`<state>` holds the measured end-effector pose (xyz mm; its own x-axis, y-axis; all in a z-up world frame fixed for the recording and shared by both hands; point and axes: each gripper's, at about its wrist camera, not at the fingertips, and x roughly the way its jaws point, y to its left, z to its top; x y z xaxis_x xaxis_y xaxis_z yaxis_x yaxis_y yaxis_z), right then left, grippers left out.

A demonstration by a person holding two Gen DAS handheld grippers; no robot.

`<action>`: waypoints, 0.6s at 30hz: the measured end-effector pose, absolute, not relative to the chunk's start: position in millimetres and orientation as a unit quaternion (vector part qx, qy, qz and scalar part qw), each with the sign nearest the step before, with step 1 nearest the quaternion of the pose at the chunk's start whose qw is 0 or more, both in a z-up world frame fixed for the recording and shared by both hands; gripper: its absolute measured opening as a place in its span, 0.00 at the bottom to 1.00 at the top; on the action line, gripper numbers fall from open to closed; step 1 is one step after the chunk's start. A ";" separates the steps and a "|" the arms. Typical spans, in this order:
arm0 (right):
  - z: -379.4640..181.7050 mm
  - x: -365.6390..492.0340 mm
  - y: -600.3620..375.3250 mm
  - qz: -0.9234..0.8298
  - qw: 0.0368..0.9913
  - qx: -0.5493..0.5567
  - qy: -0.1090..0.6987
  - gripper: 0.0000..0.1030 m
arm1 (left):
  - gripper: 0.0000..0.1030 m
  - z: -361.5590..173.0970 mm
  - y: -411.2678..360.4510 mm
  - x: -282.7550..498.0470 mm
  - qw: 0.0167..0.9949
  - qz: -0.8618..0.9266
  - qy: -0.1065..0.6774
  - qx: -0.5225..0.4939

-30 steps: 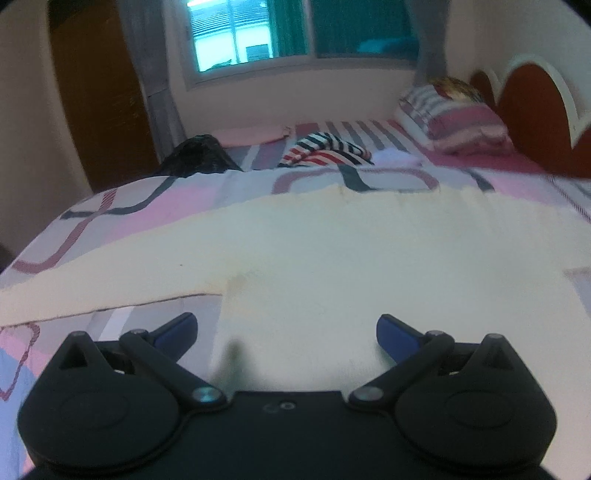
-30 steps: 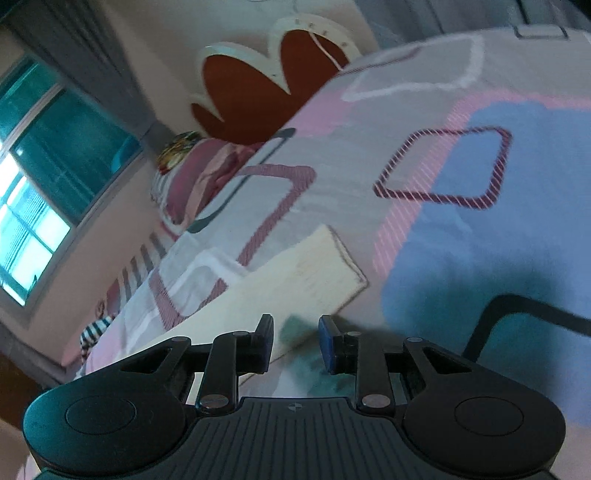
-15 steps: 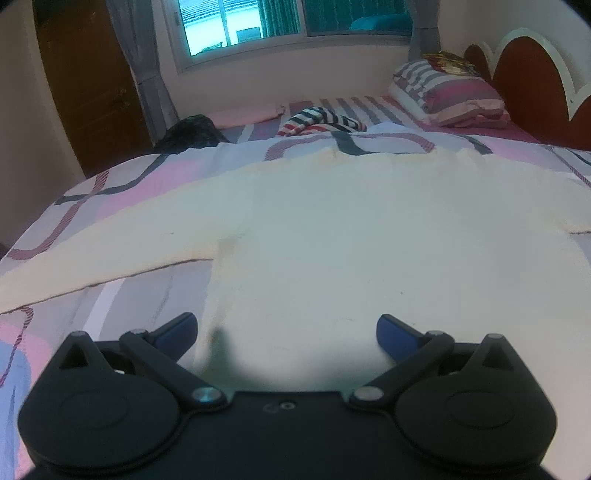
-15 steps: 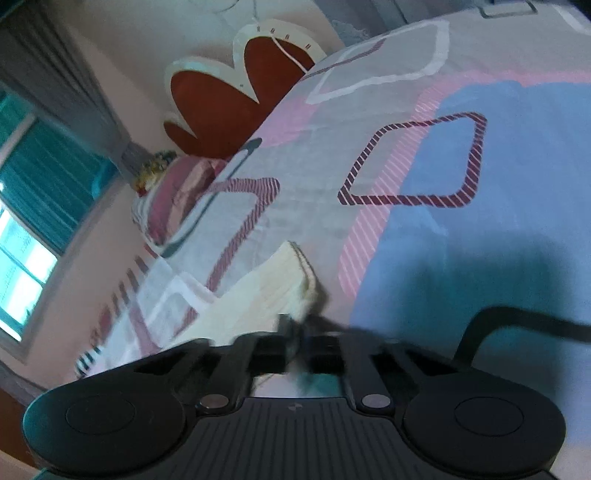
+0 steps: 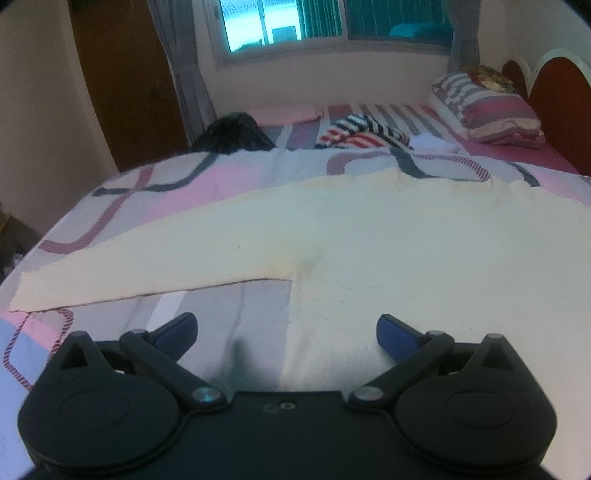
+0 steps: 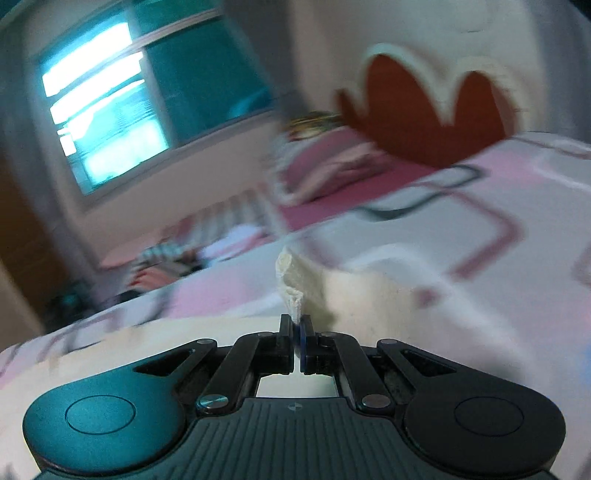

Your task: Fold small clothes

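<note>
- the cream long-sleeved top (image 5: 369,243) lies spread flat on the bed (image 5: 207,177), which wears a cover patterned in pink, grey and blue.
- one sleeve (image 5: 155,273) stretches out to the left across the cover, its cuff near the bed's left edge.
- the left gripper (image 5: 287,328) hangs low over the near side edge of the top, fingers (image 5: 177,326) wide apart and holding nothing; one sits over the bare cover, the other over the cream fabric.
- the right gripper (image 6: 296,328) has its fingers pressed together on a bunched tip of the other sleeve (image 6: 291,284), lifted clear of the bed; this view is blurred.
- farther back on the bed lie a striped garment (image 5: 364,131), a dark garment (image 5: 232,133) and a small white cloth (image 5: 434,141).
- pillows (image 5: 487,107) are stacked by the red headboard (image 5: 557,96), with a window (image 5: 332,22) behind.
</note>
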<state>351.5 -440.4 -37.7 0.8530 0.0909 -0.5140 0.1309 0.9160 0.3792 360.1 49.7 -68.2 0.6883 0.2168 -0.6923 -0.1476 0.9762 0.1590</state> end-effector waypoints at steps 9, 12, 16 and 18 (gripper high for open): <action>-56.4 385.8 -271.5 0.143 0.923 0.167 0.315 0.02 | 0.99 -59.4 52.2 358.4 0.919 0.118 0.374 0.030; -68.9 390.7 -237.7 0.176 0.916 0.152 0.326 0.02 | 0.99 -61.8 53.9 354.5 0.918 0.121 0.378 0.029; -89.6 396.7 -199.8 0.197 0.908 0.120 0.350 0.12 | 0.99 -65.7 52.9 352.9 0.916 0.122 0.381 0.022; -86.7 386.9 -196.5 0.202 0.916 0.106 0.330 0.19 | 0.98 -65.7 48.5 354.4 0.918 0.114 0.379 0.019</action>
